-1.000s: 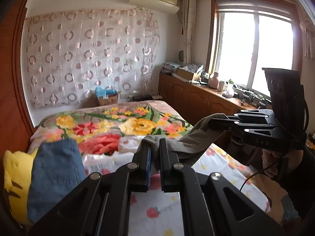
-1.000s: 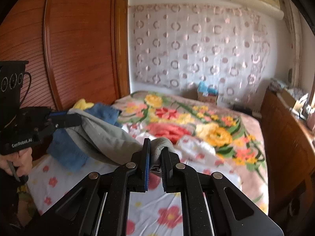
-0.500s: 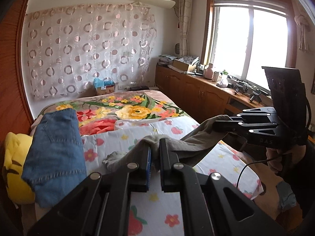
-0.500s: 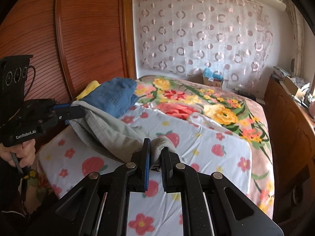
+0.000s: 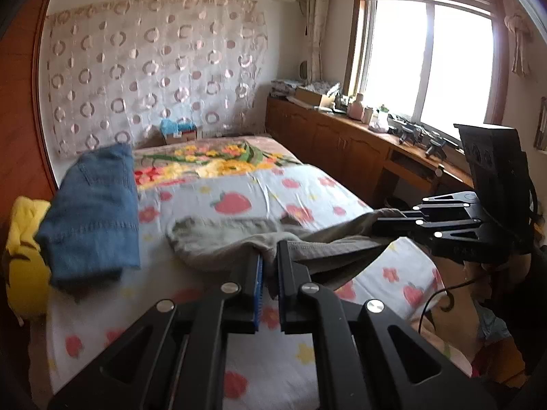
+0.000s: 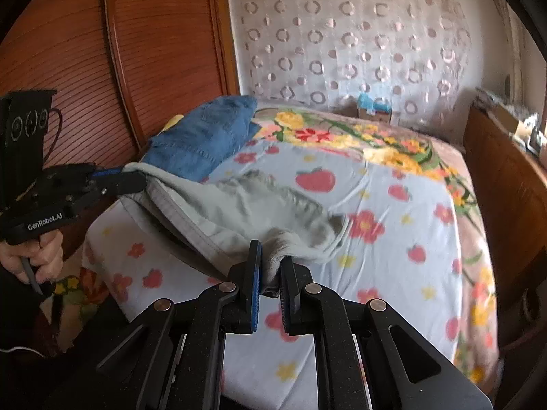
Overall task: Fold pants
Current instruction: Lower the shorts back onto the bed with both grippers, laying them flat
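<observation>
Grey-green pants [image 5: 239,239] [image 6: 246,212] are stretched between my two grippers over the strawberry-print sheet [image 5: 259,191] [image 6: 376,205], their far part lying on it. My left gripper [image 5: 268,259] is shut on one end of the near edge. It shows at the left of the right wrist view [image 6: 131,179], a hand [image 6: 41,256] around its handle. My right gripper [image 6: 271,259] is shut on the other end, and appears at the right of the left wrist view [image 5: 379,227]. The near edge hangs taut just above the bed.
Folded blue jeans [image 5: 92,205] [image 6: 205,136] lie on a yellow cushion [image 5: 24,256] at the bed's left side. A flowered blanket [image 5: 218,160] covers the far half. A wooden wardrobe [image 6: 112,61] stands left, a cabinet [image 5: 342,143] under the window right.
Both grippers have drawn back toward the foot of the bed and sunk, dragging the pants with them. The far part of the pants now lies spread on the sheet.
</observation>
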Available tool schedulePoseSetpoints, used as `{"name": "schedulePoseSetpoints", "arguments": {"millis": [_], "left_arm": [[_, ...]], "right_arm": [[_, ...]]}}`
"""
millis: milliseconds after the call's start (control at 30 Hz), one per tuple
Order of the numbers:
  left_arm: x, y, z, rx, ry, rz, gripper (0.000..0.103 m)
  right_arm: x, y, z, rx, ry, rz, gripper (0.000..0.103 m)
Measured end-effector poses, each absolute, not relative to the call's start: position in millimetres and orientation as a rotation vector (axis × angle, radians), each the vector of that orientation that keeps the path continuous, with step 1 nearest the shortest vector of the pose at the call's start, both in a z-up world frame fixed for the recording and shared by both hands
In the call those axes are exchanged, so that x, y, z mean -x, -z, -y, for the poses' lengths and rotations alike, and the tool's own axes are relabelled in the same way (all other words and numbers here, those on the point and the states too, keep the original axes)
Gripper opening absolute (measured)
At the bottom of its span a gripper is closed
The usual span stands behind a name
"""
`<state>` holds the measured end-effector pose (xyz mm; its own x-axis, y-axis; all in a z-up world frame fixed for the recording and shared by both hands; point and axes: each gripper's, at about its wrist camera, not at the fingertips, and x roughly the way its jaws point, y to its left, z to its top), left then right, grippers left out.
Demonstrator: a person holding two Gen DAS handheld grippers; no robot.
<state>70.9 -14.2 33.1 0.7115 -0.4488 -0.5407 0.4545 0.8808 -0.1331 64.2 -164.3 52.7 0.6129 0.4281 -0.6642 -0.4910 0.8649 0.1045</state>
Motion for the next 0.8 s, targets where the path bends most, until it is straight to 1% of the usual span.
{"name": "schedulePoseSetpoints", "arguments": {"millis": [267,467,800], "left_arm": [[-46,5,24,-0.045,0.490,-0.667,0.004],[-46,28,23,-0.028,0.486,-0.722,0.004],[-43,49,26,-0.014,0.480,-0.764,0.004]], "right_arm": [[-45,-19,164,0.050,-0.514,-0.779,0.007],[-36,5,165,0.026,-0.504,-0.811,0.007],[-26,26,166,0.042,-0.477,-0.835,0.007]]}}
